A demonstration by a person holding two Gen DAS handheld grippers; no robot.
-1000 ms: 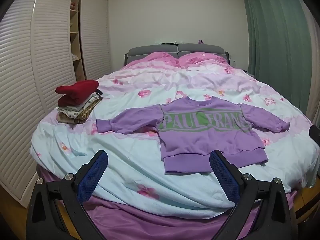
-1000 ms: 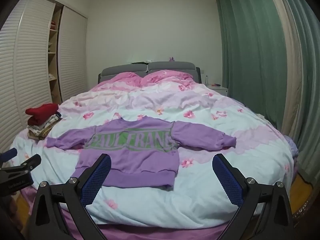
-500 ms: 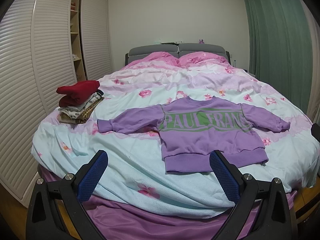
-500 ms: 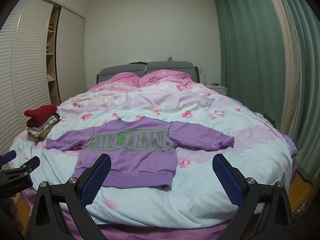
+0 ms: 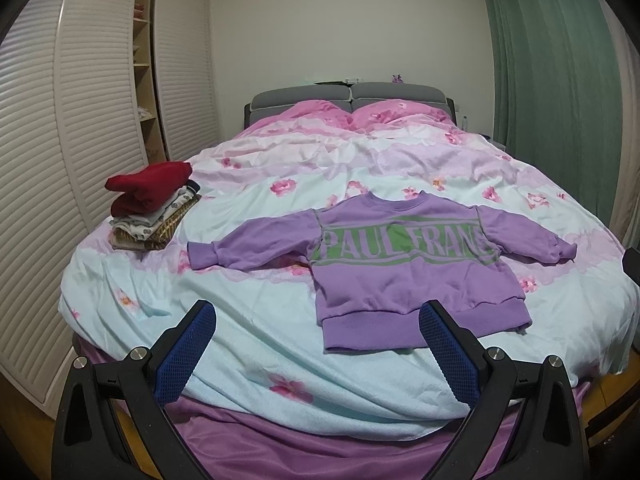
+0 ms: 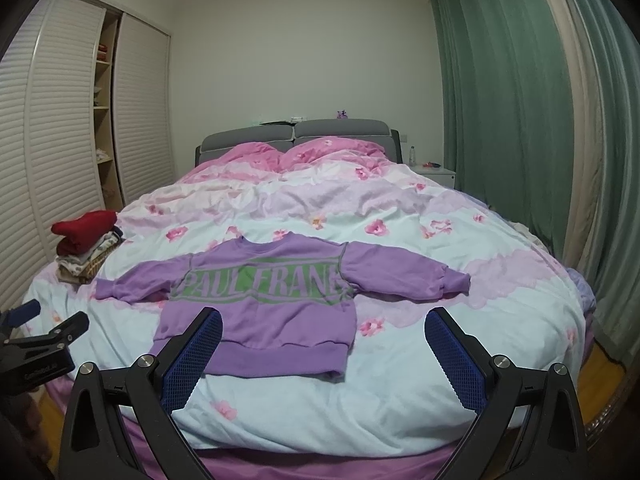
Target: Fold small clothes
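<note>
Filling most of both views is a big bed (image 5: pixel 280 344) with a light blue and pink flowery cover. White slatted closet doors (image 5: pixel 48 168) stand on the left, and green curtains (image 6: pixel 516 120) hang on the right. Two pink pillows (image 5: pixel 360 114) sit at the far end, against a grey headboard (image 6: pixel 296 132).

A small purple sweater (image 5: pixel 400 272) lies flat near the near edge of the bed, face up, with green letters across the chest. Both sleeves are spread out to the sides. Its bottom hem is closest to the cameras.

A pile of folded clothes (image 5: pixel 152 208) sits on the left side of the bed, well apart from the sweater, with something red on top.

Both grippers hang in the air near the foot of the bed. The left gripper (image 5: pixel 316 354) has its blue pads spread wide and holds nothing. The right gripper (image 6: pixel 326 354) is spread wide too and holds nothing.
</note>
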